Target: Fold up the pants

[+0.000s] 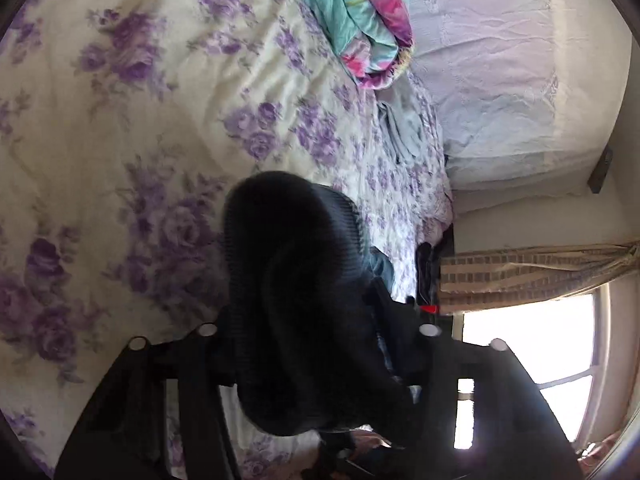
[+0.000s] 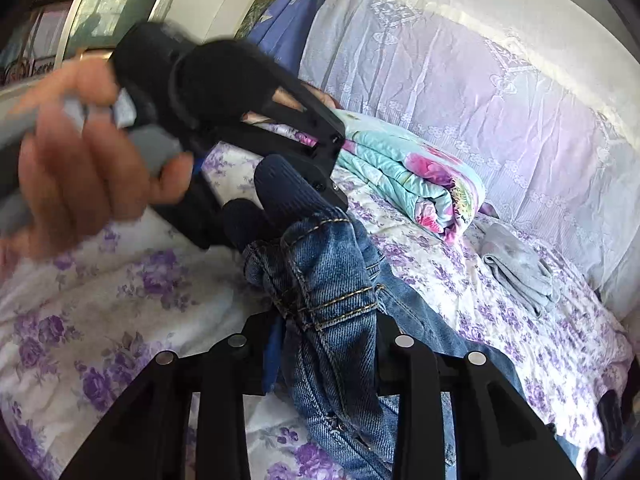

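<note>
Blue denim pants (image 2: 320, 280) with a dark ribbed waistband (image 2: 286, 188) hang bunched above a bed. My right gripper (image 2: 320, 328) is shut on the denim seam, held above the sheet. My left gripper (image 1: 312, 328) is shut on the dark ribbed waistband (image 1: 288, 264), which fills its jaws and hides the fingertips. In the right wrist view the left gripper (image 2: 316, 168) and the hand holding it sit just beyond the pants, clamped on the ribbed band. A strip of denim (image 1: 380, 268) shows beside the band in the left wrist view.
The bed has a white sheet with purple flowers (image 2: 100, 312). A rolled teal floral quilt (image 2: 420, 176) and a folded grey garment (image 2: 520, 272) lie near the lace-covered headboard (image 2: 500, 100). A window and striped curtain (image 1: 520, 272) are beside the bed.
</note>
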`<state>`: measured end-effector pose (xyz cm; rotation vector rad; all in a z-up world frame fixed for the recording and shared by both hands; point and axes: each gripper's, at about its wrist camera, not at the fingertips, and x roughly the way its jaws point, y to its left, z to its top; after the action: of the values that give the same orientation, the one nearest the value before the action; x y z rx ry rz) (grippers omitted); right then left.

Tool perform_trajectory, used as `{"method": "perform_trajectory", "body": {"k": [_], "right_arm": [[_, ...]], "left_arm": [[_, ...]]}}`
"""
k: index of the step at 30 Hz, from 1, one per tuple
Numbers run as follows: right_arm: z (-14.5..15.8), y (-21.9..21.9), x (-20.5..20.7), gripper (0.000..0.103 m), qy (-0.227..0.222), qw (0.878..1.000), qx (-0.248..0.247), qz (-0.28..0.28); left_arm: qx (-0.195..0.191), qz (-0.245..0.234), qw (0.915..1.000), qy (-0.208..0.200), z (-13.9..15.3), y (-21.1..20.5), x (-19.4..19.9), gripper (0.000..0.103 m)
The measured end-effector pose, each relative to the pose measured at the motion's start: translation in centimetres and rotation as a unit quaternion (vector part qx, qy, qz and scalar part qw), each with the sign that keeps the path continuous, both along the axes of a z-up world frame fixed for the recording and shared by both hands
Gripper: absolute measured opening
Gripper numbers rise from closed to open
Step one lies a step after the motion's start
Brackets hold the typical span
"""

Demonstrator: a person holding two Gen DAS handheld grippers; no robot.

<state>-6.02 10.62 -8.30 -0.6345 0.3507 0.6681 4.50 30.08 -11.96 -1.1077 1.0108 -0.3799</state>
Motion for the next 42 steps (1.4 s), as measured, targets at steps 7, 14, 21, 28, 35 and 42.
{"method": "perform_trajectory", "body": {"k": [7,14,21,28,35,42], "right_arm": [[1.0,0.6,-3.8,0.062,-0.104,0.994,-0.029,0.017],[1.0,3.0,-5.8,0.077,-0.16,0.984,-0.072,0.042],[-1.0,5.1,-5.4,0.077,-0.192,0.974,-0.121,0.021],[-0.2,3.6,-4.2,0.042,-0.19,0.977,-0.1,-0.014],[1.7,0.7,-4.4,0.033,-0.157,0.987,-0.041,-0.015],[5.5,-3.9,-4.4,0.033,-0.137,0.987,0.063,-0.05]], "left_arm": [[0.042,-0.019,0.9988,-0.017,3.1,-1.0,0.1,0.039],[0.068,-0.04,0.9969,-0.002,4.8,-1.1,0.1,0.038],[0.094,-0.063,0.9936,0.002,6.3,-1.8,-0.5,0.037],[0.133,-0.092,0.9869,-0.006,7.9,-2.7,-0.9,0.036],[0.136,-0.107,0.9847,-0.021,8.5,-3.9,-1.4,0.038],[0.146,-0.112,0.9799,-0.078,12.6,-7.6,-1.9,0.038]]}}
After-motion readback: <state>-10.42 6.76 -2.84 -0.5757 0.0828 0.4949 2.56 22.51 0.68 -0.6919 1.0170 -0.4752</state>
